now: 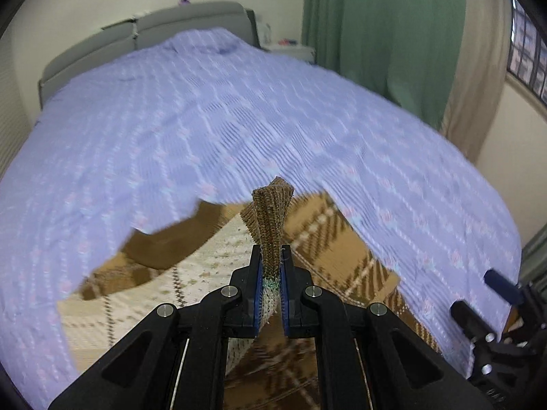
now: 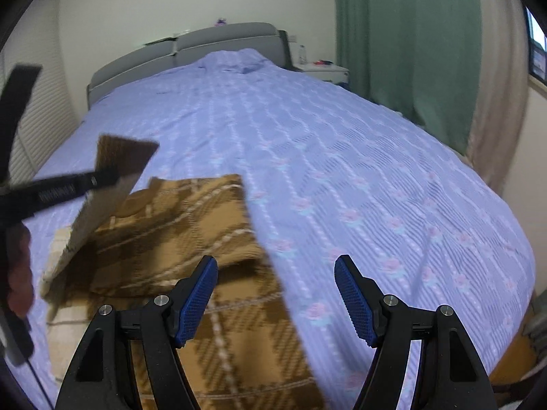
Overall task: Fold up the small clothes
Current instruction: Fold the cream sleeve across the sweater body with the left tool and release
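Observation:
A brown and cream plaid knit garment (image 2: 191, 225) lies on the purple bedspread (image 2: 342, 157) near the bed's front. My left gripper (image 1: 270, 266) is shut on a cuff-like edge of the garment (image 1: 270, 212) and holds it lifted above the rest, which shows its cream inner side (image 1: 191, 273). In the right wrist view the left gripper (image 2: 99, 177) appears at the left with the raised flap. My right gripper (image 2: 276, 266) is open and empty, just above the garment's right edge. It also shows in the left wrist view (image 1: 492, 294) at the lower right.
The bedspread (image 1: 239, 102) covers the whole bed, with a grey headboard (image 2: 218, 41) at the far end. A white nightstand (image 2: 324, 70) and green curtain (image 2: 403, 34) stand to the right. A slatted wall (image 2: 44, 112) is at the left.

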